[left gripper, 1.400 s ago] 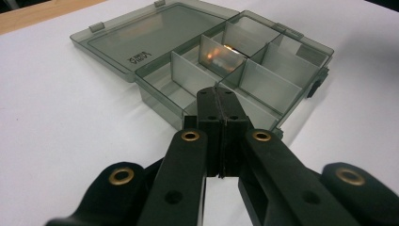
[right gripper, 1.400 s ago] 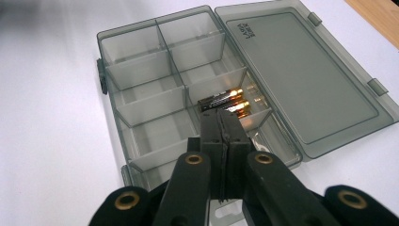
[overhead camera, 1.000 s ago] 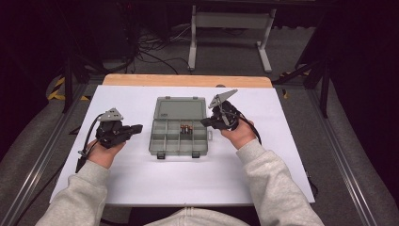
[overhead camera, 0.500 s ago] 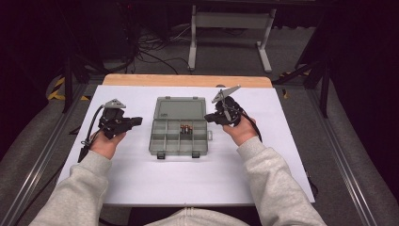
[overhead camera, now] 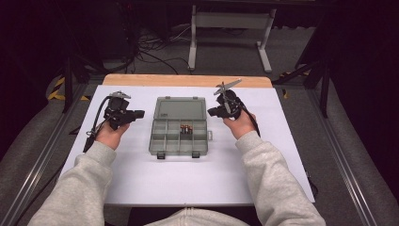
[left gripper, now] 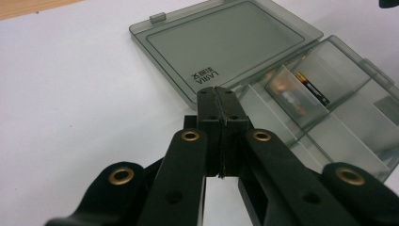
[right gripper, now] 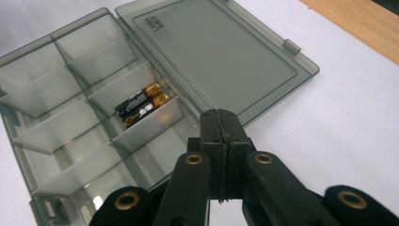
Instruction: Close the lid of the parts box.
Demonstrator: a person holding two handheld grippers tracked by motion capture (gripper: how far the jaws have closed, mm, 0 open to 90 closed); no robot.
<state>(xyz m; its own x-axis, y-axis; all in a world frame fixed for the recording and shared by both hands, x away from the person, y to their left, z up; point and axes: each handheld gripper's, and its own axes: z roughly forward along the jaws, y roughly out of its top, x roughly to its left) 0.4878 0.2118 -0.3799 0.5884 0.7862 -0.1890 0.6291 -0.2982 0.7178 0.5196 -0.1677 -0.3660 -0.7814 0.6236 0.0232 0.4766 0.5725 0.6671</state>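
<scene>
With both the left gripper (overhead camera: 140, 113) and right gripper (overhead camera: 211, 112) closed and empty, the light, rigid organizer box (overhead camera: 180, 138) looks best grasped by its thin lid (overhead camera: 180, 108) edge.

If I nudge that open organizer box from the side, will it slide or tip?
The organizer box probably slides: it sits flat on the smooth white table. It looks like thin, light plastic. The batteries may roll within their compartment.

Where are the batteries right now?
In the high view, the batteries lie in a compartment of the open plastic box at the middle of the table, in the row nearest its flat lid.
</scene>
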